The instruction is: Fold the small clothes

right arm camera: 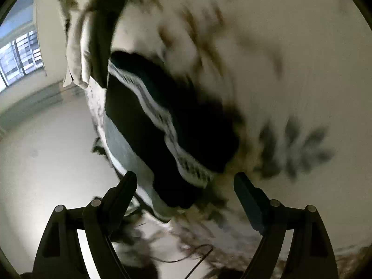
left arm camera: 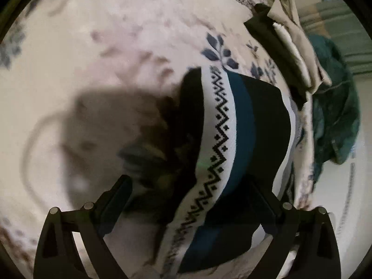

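Floral bedsheet (left arm camera: 116, 46) carries one banded black, white and teal garment (left arm camera: 232, 127) near its edge, beside one folded stack (left arm camera: 286, 46). Both hand-held grippers, left (left arm camera: 188, 186) and right (right arm camera: 186, 183), hover spread, gripping nothing.

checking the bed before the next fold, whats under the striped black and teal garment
The striped garment lies on the floral bedsheet, which shows all around it. A grey-white layer peeks out at its edge. Anything else beneath is covered.

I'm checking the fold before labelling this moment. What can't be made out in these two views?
- Garment type: left view, lower end cut off behind the tool.
- Bedspread print: right view, motion blur.
- Stack contents: left view, folded layers hide them.
- Teal cloth: left view, bed edge hides it.
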A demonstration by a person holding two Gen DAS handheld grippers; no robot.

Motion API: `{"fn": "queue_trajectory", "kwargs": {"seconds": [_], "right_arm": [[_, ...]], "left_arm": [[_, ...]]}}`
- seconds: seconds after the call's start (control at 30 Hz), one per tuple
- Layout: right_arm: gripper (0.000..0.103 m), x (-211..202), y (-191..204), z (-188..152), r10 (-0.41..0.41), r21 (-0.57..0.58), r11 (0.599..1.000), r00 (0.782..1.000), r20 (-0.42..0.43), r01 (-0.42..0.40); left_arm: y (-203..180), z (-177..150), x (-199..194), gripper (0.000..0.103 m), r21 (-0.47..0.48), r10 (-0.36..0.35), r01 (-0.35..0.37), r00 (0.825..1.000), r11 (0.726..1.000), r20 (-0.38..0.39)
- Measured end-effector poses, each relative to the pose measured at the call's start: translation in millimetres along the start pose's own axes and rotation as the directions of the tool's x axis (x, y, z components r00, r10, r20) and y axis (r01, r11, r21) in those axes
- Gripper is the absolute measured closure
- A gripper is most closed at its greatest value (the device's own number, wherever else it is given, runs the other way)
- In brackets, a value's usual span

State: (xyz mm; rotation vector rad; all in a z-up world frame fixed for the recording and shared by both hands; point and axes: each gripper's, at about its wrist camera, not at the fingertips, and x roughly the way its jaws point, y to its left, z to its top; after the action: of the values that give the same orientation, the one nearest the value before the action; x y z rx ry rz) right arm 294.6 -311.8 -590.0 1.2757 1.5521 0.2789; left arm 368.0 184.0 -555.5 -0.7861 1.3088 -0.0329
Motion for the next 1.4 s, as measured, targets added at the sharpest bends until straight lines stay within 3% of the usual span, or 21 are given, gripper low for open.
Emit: {"fn": "queue_trajectory", "kwargs": {"seconds": [0.13, 0.23, 0.37, 0.43, 0.47, 0.53, 0.57, 0.67, 0.73, 0.77, 0.8, 0.83, 0.87, 0.93, 1.2, 1.4], "right_arm": [[0.014, 51, -18, -1, 0.116, 0.038, 0.993, 0.993, -0.03, -0.115], [0.01, 75, -8, 8, 0.18, 0.033, 0.983, 0.984, -0.013, -0.18], [0.01, 80, 5, 7, 0.176, 0.025, 0.984, 0.984, -0.021, -0.175], [0.012, 79, 6, 5, 0.166, 0.018, 0.986, 0.986, -0.014, -0.166], [0.013, 78, 5, 5, 0.16, 0.024, 0.987, 0.987, -0.01, -0.16], [0.013, 76, 5, 4, 0.166, 0.026, 0.986, 0.986, 0.0, -0.166], [0.012, 77, 6, 4, 0.162, 0.025, 0.986, 0.987, 0.0, -0.162], [0.011, 86, 8, 7, 0.185, 0.041, 0.982, 0.983, 0.004, -0.185], [0.011, 100, 17, 10, 0.205, 0.038, 0.978, 0.979, -0.013, -0.204], [0.012, 108, 25, 10, 0.207, 0.018, 0.978, 0.978, -0.018, -0.207], [0.021, 112, 32, 10, 0.198, -0.004, 0.98, 0.98, -0.015, -0.198], [0.055, 115, 40, 9, 0.187, -0.022, 0.982, 0.982, -0.011, -0.187], [0.065, 116, 45, 8, 0.164, -0.033, 0.986, 0.986, -0.005, -0.164], [0.072, 110, 55, 5, 0.162, -0.054, 0.986, 0.986, 0.031, -0.161], [0.075, 57, 138, -11, 0.2, -0.179, 0.968, 0.97, 0.14, -0.173], [0.075, 3, 227, 1, 0.245, -0.268, 0.947, 0.938, 0.247, -0.177]], "left_arm": [[-2, 12, 18, 0.003, -0.037, -0.107, 0.108, 0.994, 0.993, 0.013], [-5, 20, 21, 0.003, -0.039, -0.122, 0.122, 0.992, 0.992, -0.006], [-15, 32, 20, 0.006, -0.022, -0.133, 0.133, 0.991, 0.991, -0.007], [-16, 37, 12, 0.033, -0.009, -0.184, 0.184, 0.982, 0.983, 0.035], [-17, 39, 12, 0.036, -0.015, -0.206, 0.207, 0.978, 0.978, 0.022], [-17, 38, 18, 0.032, 0.008, -0.205, 0.205, 0.979, 0.979, 0.006], [-16, 37, 23, 0.019, 0.01, -0.213, 0.214, 0.977, 0.977, -0.015], [-7, 34, 44, 0.012, -0.045, -0.278, 0.276, 0.96, 0.96, -0.04], [-15, 35, 44, 0.016, -0.033, -0.292, 0.291, 0.956, 0.956, -0.016], [-20, 36, 41, 0.042, -0.018, -0.299, 0.299, 0.954, 0.954, 0.001], [-27, 37, 38, 0.058, -0.005, -0.3, 0.3, 0.954, 0.954, 0.006], [-32, 39, 34, 0.062, -0.004, -0.298, 0.298, 0.955, 0.955, 0.02], [-38, 42, 28, 0.066, 0.001, -0.31, 0.31, 0.951, 0.951, 0.02], [-47, 49, 17, 0.068, 0.015, -0.318, 0.318, 0.948, 0.948, 0.02], [-118, 92, -33, 0.068, 0.132, -0.379, 0.375, 0.925, 0.917, 0.005], [-211, 161, -57, 0.068, 0.233, -0.443, 0.434, 0.897, 0.87, -0.017]]}}
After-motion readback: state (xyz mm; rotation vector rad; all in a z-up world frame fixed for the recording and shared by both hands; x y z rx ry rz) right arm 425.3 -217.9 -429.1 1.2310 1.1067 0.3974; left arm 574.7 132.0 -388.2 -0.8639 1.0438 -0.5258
